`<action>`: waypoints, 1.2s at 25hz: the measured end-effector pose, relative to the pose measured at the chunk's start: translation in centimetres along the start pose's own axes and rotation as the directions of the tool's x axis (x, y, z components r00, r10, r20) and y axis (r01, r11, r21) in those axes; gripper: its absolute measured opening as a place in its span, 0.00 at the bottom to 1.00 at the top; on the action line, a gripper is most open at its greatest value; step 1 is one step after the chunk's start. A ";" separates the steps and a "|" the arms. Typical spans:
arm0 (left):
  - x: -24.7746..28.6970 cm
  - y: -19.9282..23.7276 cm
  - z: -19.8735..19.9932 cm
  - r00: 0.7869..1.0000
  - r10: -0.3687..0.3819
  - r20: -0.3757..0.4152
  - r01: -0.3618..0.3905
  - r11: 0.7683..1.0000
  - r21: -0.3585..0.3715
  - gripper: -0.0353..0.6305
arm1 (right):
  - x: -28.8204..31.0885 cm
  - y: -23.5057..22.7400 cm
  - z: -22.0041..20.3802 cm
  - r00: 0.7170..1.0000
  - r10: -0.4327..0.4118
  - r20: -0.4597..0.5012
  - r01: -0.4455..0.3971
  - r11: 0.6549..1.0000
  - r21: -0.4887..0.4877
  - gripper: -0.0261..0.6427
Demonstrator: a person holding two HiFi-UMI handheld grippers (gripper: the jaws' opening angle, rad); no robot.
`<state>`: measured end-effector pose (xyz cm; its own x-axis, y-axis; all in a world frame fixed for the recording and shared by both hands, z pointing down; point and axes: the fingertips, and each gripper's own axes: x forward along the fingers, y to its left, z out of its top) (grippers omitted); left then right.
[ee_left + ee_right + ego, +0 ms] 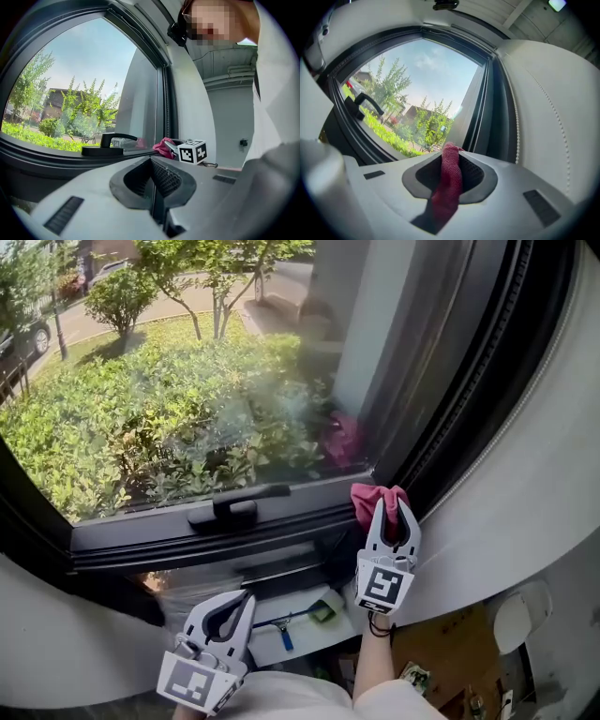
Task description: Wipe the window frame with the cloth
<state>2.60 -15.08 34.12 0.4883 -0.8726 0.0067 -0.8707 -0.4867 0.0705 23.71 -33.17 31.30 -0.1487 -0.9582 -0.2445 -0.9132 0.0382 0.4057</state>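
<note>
A dark window frame (169,545) runs along the bottom of the pane and up its right side (469,381). My right gripper (390,510) is shut on a red cloth (373,500), whose bunched end rests against the frame's lower right corner. In the right gripper view the cloth (448,183) hangs pinched between the jaws, in front of the frame's upright (487,108). My left gripper (236,607) hangs lower, below the sill, shut with nothing in it (152,176). From the left gripper view the cloth (162,145) and the right gripper's marker cube (193,151) show at the corner.
A black window handle (230,509) lies on the bottom rail left of the cloth. A white padded wall (525,474) curves along the right. Below the sill are a white tray with a green tool (309,615) and a brown surface (459,652).
</note>
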 end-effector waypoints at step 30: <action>-0.6 0.8 0.3 0.998 0.044 0.034 -0.042 0.998 -0.051 0.07 | 5.0 4.3 -0.9 0.962 0.148 -0.229 -0.151 0.988 0.003 0.16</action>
<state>1.63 -14.98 33.87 0.4476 -0.8939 -0.0244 -0.8863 -0.4471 0.1209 19.42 -38.03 32.63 -0.1912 -0.9812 0.0269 -0.8815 0.1837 0.4350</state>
